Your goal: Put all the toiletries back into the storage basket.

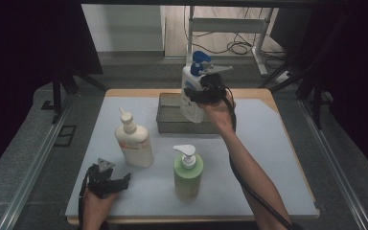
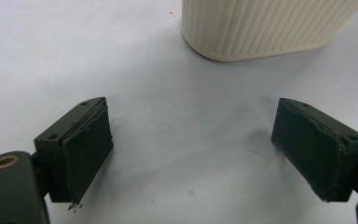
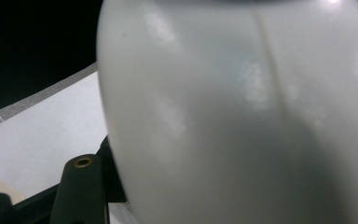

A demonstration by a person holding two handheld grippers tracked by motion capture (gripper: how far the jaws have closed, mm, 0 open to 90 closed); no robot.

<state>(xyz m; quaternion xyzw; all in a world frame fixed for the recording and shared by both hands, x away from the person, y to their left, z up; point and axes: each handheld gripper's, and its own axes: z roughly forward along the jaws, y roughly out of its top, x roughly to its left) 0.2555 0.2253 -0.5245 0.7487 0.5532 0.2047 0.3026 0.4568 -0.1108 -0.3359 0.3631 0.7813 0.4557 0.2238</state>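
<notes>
Above the far end of the worktop [image 1: 278,158], the right tool [image 1: 197,94] grips a white pump bottle with a blue head [image 1: 191,86], holding it upright over a grey metal tray [image 1: 170,125]. Near the front left corner, the left tool [image 1: 120,182] rests low with its jaws spread wide and nothing between them, just short of a cream ribbed bottle [image 1: 134,143]. A green pump bottle [image 1: 188,175] stands near the front middle.

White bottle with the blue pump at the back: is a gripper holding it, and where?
Yes. The right gripper holds the white bottle by its body, below the pump, over the tray. The left gripper holds nothing.
</notes>
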